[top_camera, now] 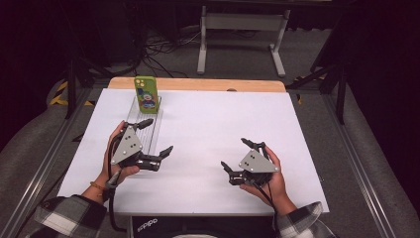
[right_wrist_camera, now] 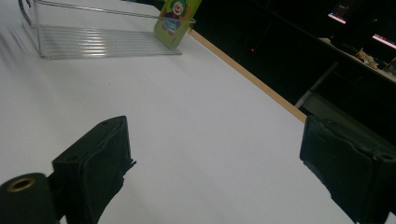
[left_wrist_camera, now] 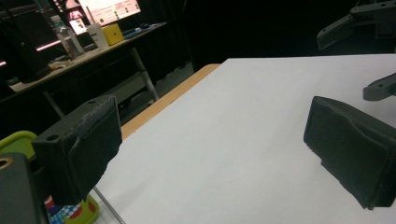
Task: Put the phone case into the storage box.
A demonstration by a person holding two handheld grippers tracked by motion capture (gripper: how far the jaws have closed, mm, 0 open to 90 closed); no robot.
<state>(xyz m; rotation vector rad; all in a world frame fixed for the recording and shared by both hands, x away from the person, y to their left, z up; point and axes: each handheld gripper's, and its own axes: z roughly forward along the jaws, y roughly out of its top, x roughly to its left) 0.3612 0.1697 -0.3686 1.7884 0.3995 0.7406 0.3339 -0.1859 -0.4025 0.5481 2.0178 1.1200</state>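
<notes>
- Left hand-held gripper [top_camera: 155, 136] sits over the left part of the white table [top_camera: 213, 129], its jaws spread wide with nothing between them; one jaw reaches over the clear tray, the other points toward the table's middle.
- Its grey plate and the person's left hand [top_camera: 111, 163] cover most of its body in the high view, and a plaid sleeve [top_camera: 64, 215] is cut off at the bottom edge.
- Just beyond that gripper lies the clear ribbed tray [top_camera: 143, 119], long and narrow, running away from the person; its walls are hard to make out against the white surface.
- At the tray's far end stands the green phone case [top_camera: 146, 94], upright with a clown picture facing the person; whether it leans on the tray's end wall cannot be told.
- In the left gripper view, only a green corner of the case [left_wrist_camera: 16, 140] shows behind the near jaw.
- In the right gripper view, the case [right_wrist_camera: 176, 21] is cut off at the top edge, standing at the end of the tray [right_wrist_camera: 102, 42].
- Right hand-held gripper [top_camera: 236, 154] rests well apart from the tray, low over the right part of the table, jaws likewise spread and holding nothing.
- The right hand [top_camera: 272, 181] wraps its body from behind.
</notes>
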